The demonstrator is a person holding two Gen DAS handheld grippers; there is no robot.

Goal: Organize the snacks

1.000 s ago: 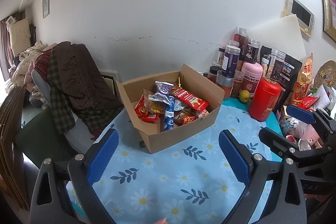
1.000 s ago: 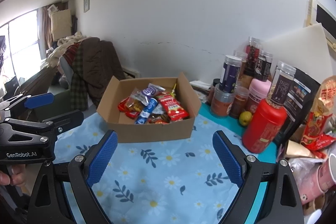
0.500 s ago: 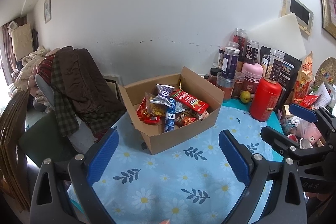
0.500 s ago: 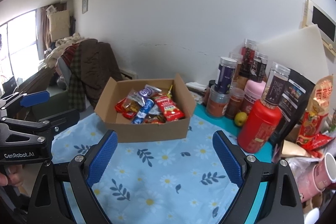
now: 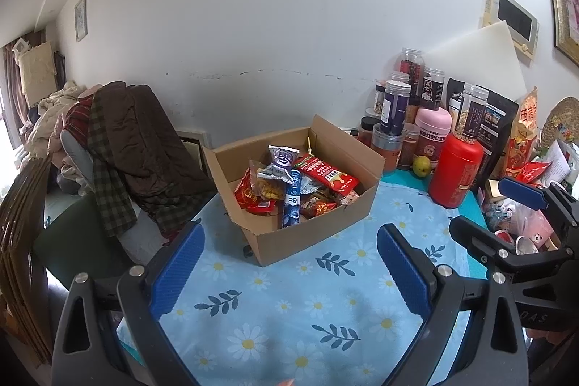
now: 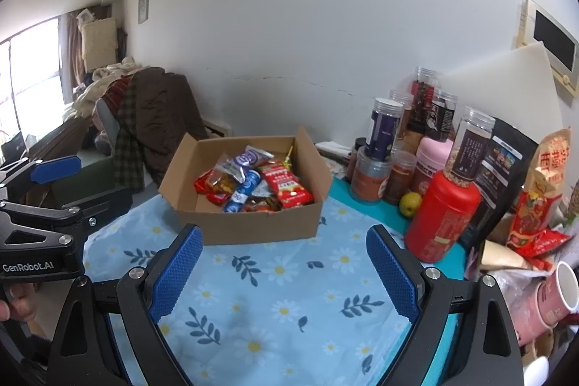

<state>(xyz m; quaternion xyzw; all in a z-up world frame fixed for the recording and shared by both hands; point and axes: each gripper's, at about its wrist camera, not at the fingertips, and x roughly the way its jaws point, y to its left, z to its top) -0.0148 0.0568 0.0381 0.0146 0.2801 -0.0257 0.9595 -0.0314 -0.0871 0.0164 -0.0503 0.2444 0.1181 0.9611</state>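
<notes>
Daisy-print tablecloth (image 5: 289, 295) against a white wall. At frame centre, the cardboard box (image 5: 318, 230) already holds the snack packets (image 5: 293, 183). Left gripper (image 5: 289, 270) and right gripper (image 6: 284, 272) gape wide, empty. More red packets (image 6: 535, 241) at right appear unsorted.

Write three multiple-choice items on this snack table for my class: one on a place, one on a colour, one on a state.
1. Where are the snack packets?
A. In the cardboard box
B. On the chair
C. Between the jars

2. What colour is the tall canister right of the box?
A. Green
B. Red
C. White

3. How is the right gripper?
A. Shut on a packet
B. Shut, empty
C. Open, empty

Answers:
1 A, the packets are heaped inside the open box.
2 B, its body is red.
3 C, the blue pads stand wide apart with only the tablecloth between them.
</notes>
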